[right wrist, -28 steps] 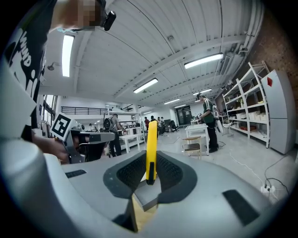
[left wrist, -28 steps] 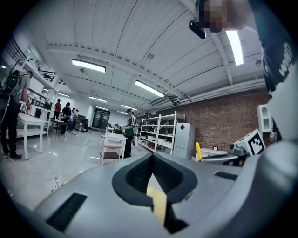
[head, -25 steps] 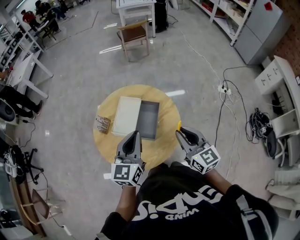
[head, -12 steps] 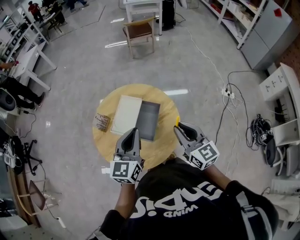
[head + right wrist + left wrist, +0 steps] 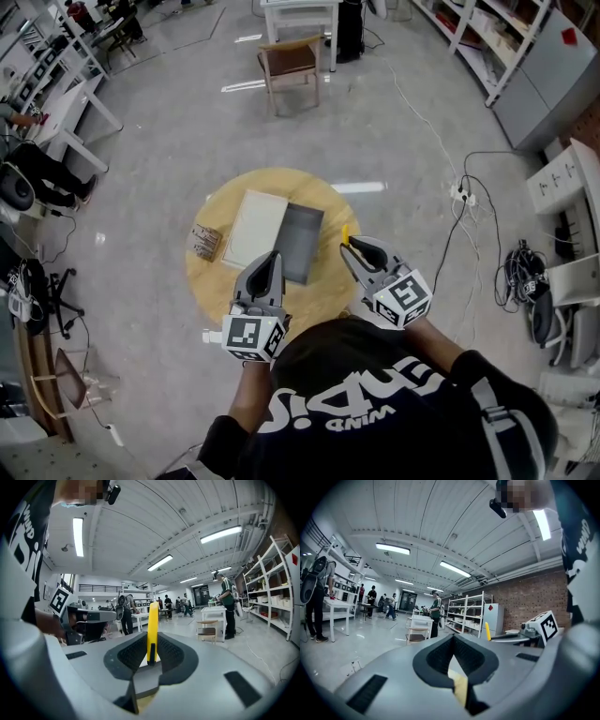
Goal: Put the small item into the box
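A round wooden table carries an open box: a dark grey tray with its white lid lying beside it on the left. My right gripper hovers over the table's right edge, shut on a thin yellow item that sticks up past its tips. The same yellow item stands upright between the jaws in the right gripper view. My left gripper hangs just in front of the tray, shut with nothing in it. A small patterned packet lies at the table's left.
A wooden chair stands on the grey floor beyond the table. Cables and a power strip trail on the floor to the right, with shelving behind. Desks and people are at the far left.
My right gripper has moved left and inward over the table's edge with the yellow item. The left gripper has stayed about where it was.
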The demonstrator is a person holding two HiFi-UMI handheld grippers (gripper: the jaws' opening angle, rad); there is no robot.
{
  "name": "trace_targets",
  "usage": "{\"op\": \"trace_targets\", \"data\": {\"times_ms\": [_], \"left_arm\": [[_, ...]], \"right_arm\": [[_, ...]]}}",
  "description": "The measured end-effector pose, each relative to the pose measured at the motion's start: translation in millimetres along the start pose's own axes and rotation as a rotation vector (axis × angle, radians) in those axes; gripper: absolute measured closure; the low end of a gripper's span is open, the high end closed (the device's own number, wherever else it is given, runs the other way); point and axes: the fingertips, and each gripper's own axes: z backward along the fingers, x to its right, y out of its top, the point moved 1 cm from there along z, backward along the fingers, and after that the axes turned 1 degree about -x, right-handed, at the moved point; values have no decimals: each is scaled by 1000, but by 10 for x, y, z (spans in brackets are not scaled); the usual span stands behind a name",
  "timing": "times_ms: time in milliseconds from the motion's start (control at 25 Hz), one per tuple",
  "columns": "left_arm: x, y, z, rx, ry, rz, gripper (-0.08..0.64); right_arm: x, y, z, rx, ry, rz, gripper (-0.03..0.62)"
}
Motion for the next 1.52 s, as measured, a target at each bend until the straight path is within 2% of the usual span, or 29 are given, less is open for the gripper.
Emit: {"op": "trace_targets", "data": {"times_ms": [360,680,1160,1520], "left_arm": [[-77,-12,-52,-6,11,6,551],[-75,-76,-124,-13,11,12,551],[-178,-110,-183,-27,40,36,551],[-369,-151,-178,-36,76,54,551]], "right_arm": [[16,-199,-424,-73,69,85,534],[96,-667,-773,-210,147,188,534],[34,-1371,-1279,-431,321,439,534],[-27,-1776,-1600,-551,444,625,534]]}}
